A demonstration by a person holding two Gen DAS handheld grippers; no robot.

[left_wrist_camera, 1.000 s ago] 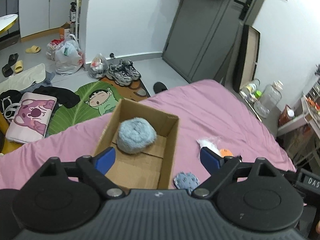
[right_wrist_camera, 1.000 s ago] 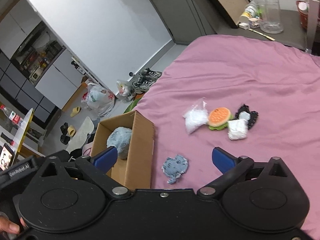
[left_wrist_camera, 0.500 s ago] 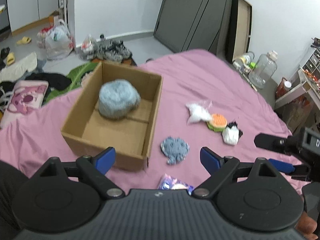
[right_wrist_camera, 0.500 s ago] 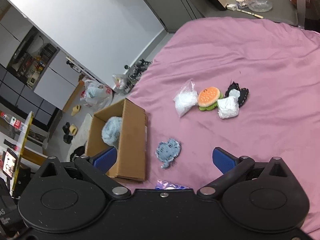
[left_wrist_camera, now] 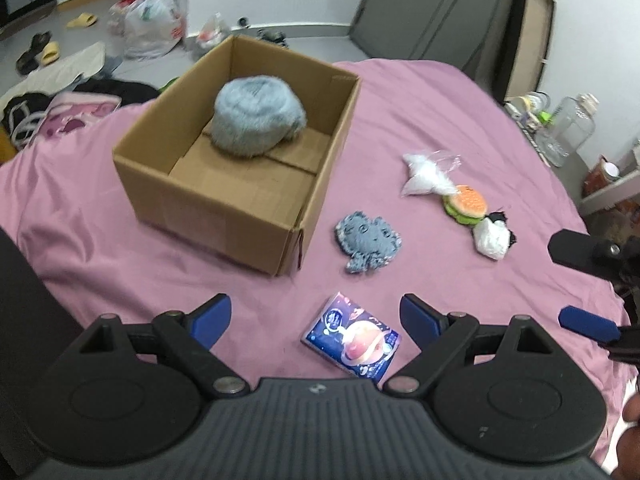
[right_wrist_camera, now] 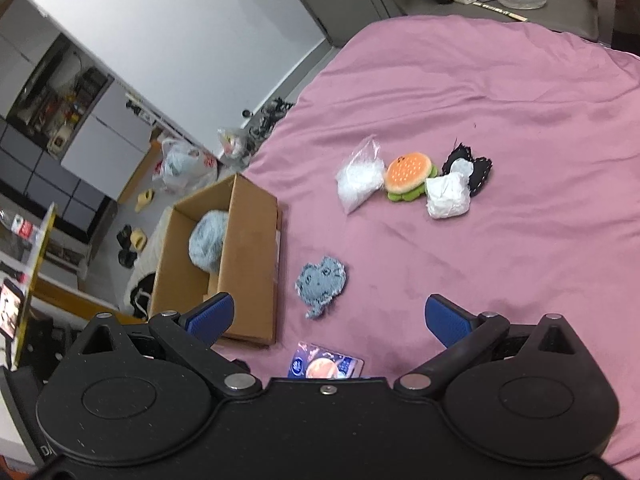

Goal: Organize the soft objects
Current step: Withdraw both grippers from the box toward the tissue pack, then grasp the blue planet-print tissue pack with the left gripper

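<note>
Pink bed (left_wrist_camera: 420, 92) spread wide, everything in play lying on it. Cardboard box (left_wrist_camera: 224, 216) sitting upright and open-topped toward the left side, holding one item only: fluffy blue ball (left_wrist_camera: 256, 116) tucked toward its far wall, front half of the box floor bare.

Left gripper (left_wrist_camera: 316, 314) hovering low over the near edge of the bed, fingers (left_wrist_camera: 212, 318) spread wide apart, gripping nothing. Right gripper (right_wrist_camera: 328, 316) likewise empty, fingers apart, held higher and off to the right; its tips just visible at the right edge of the left wrist view.

Key relation: blue tissue pack (left_wrist_camera: 352, 338) lying flat directly ahead of the left gripper, between the two fingers and just right of centre, long axis slanting from near-right to far-left. Clearly nearest to the left hand; in the right wrist view half hidden under the gripper body (right_wrist_camera: 324, 366). Probably the next pick, with a slight wrist turn to close across the short side.

Further out, just beside the box's near right corner: grey-blue knitted piece (left_wrist_camera: 368, 242). Beyond that, a tight cluster well apart from the box: white stuffing bag (left_wrist_camera: 426, 174), burger plush (left_wrist_camera: 466, 204), white wad (left_wrist_camera: 490, 238) on a black patch (right_wrist_camera: 478, 172).
</note>
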